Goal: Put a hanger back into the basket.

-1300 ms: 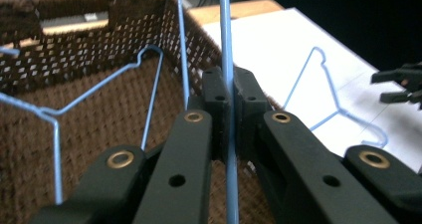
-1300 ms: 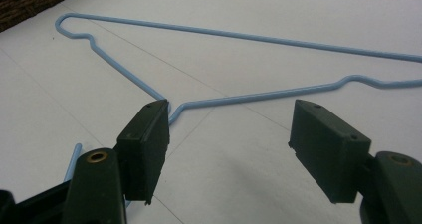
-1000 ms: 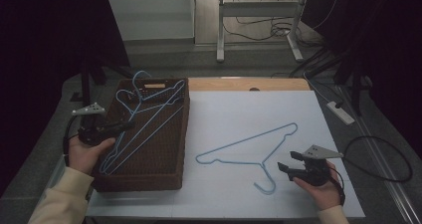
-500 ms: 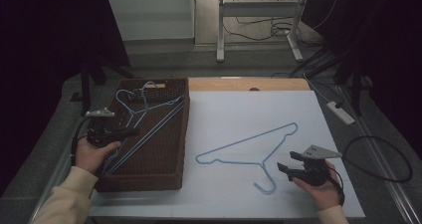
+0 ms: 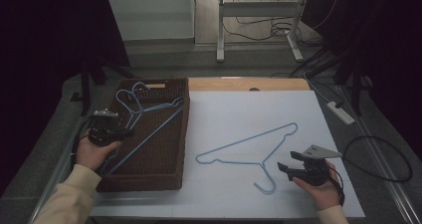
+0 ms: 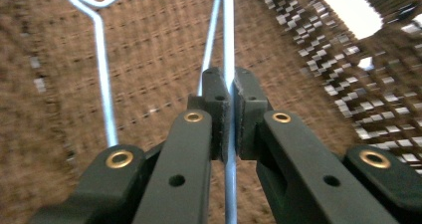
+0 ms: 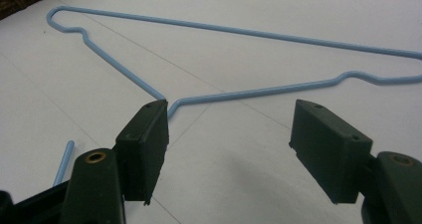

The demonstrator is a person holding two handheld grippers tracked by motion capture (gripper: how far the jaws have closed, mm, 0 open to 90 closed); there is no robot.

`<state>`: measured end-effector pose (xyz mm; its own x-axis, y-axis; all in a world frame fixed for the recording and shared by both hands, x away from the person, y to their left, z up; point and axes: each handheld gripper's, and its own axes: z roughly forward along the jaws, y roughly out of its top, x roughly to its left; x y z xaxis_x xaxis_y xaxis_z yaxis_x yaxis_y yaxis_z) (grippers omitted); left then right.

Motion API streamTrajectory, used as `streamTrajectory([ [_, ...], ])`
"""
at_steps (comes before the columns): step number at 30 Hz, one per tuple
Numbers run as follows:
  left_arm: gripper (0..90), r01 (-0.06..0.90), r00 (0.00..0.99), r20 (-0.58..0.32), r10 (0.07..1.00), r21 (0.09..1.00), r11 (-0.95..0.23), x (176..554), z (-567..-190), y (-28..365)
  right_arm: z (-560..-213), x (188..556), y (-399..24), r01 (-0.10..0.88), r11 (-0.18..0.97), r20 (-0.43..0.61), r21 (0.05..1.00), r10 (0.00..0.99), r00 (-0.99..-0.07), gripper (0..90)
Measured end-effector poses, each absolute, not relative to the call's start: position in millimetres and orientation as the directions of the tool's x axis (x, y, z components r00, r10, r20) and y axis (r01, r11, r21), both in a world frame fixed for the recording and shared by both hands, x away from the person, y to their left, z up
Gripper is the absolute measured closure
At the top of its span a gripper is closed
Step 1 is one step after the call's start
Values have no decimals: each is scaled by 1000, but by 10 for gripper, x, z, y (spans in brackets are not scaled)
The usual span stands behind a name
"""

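A pale blue wire hanger (image 5: 249, 147) lies on a white sheet (image 5: 239, 109), more pale blue hangers (image 5: 149, 117) rest in a dark brown woven basket (image 5: 171, 176), both grippers look black, and the sleeves (image 5: 69, 199) seem cream.

Prob. a lab or test room: dim, bare floor w/ loose cables (image 5: 259, 22), power strip (image 5: 341, 112), metal stand legs (image 5: 219, 27), white-topped table (image 5: 298, 109) on wood.

the hanger's (image 7: 239, 92) hook (image 7: 63, 168) is mostly hidden behind the right gripper's fingers (image 7: 144, 149).
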<state>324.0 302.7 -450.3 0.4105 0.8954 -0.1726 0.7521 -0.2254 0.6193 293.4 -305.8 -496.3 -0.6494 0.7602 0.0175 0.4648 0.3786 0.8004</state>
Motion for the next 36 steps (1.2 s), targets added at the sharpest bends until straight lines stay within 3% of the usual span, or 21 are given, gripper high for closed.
streamTrajectory([
  [15,821,756,369,-112,923,614,-228,3291,-4537,3036,-4961,2932,-3058,463,382,15,800,759,-651,324],
  [19,577,742,341,-68,938,632,-224,3286,-4513,3044,-4959,2929,-3058,462,383,14,800,758,-652,324],
  [20,577,733,332,-58,941,644,-218,3275,-4493,3051,-4959,2929,-3058,462,383,14,800,758,-652,324],
  [21,466,722,326,-51,944,658,-214,3255,-4466,3055,-4960,2931,-3059,463,382,15,800,759,-651,324],
  [22,440,701,333,-52,941,681,-211,3212,-4414,3054,-4960,2931,-3060,463,382,14,800,759,-651,324],
  [27,389,636,395,-74,916,742,-214,3068,-4267,2994,-4963,2934,-3060,464,384,13,798,759,-651,324],
  [36,380,500,547,-111,829,838,-218,2663,-3983,2637,-4958,2926,-3054,462,384,13,800,758,-652,324],
])
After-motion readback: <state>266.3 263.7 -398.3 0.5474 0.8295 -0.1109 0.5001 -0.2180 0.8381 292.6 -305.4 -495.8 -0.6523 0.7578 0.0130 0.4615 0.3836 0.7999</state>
